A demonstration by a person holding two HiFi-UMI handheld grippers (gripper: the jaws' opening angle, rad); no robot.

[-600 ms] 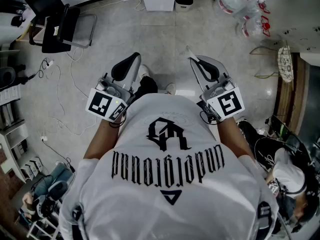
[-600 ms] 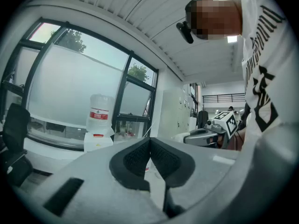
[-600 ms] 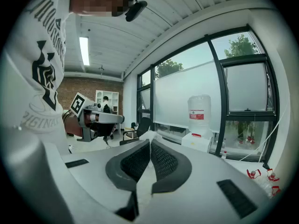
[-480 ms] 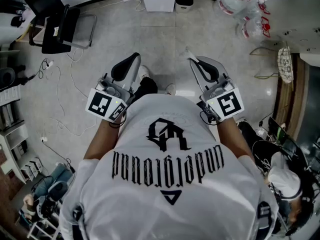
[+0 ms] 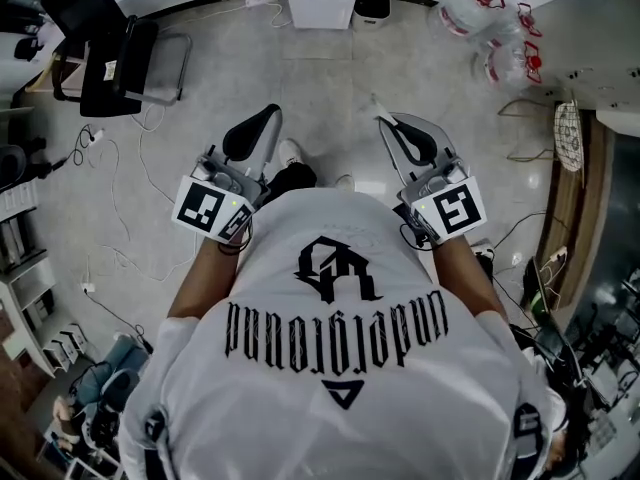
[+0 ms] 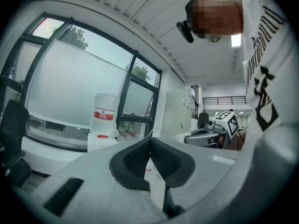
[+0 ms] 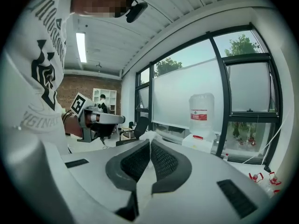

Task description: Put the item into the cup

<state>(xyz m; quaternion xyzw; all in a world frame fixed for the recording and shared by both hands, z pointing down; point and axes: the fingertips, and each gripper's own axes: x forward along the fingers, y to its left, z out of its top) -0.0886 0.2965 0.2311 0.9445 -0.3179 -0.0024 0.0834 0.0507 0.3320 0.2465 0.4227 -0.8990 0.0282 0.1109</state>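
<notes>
Grey left gripper (image 5: 273, 114) and right gripper (image 5: 382, 120) jut forward abreast, jaws together.

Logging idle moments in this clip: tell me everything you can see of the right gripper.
The right gripper is a grey, plastic-looking tool with two black ribbed pads and, at its rear, a white cube bearing a black square marker. Its jaws meet at the tips with nothing between them. The person holds it in front of the chest, roughly level and pointing forward, well above the floor. Nothing else touches it.
</notes>
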